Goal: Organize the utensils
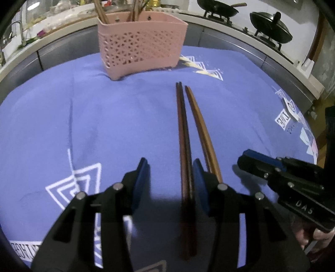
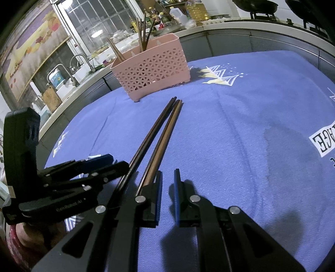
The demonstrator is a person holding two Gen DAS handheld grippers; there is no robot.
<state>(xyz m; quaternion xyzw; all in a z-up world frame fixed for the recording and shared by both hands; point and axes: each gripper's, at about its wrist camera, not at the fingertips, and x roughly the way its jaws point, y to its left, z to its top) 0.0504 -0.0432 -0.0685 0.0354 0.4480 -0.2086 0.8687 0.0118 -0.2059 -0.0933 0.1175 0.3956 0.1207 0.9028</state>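
I saw the pink plastic basket (image 1: 142, 45) standing upright at the far side of the blue cloth (image 1: 83, 117), its walls pierced in a lattice of small triangles. Several brown chopsticks (image 1: 102, 12) stood tilted inside it, some toward its left end and some nearer the middle; I could not tell whether a divider parted them.

Nearer me, three loose chopsticks lay on the cloth, well apart from the basket, pointing toward it. The dark pair (image 1: 184, 146) lay touching side by side; the lighter brown stick (image 1: 201, 129) ran just to their right. All were slim, smooth and tapered.

My left gripper (image 1: 171, 165) stood released, its blue pads straddling the dark pair without pressing them. My right gripper (image 2: 168, 177) was nearly clenched on nothing, the lighter stick just left of it.
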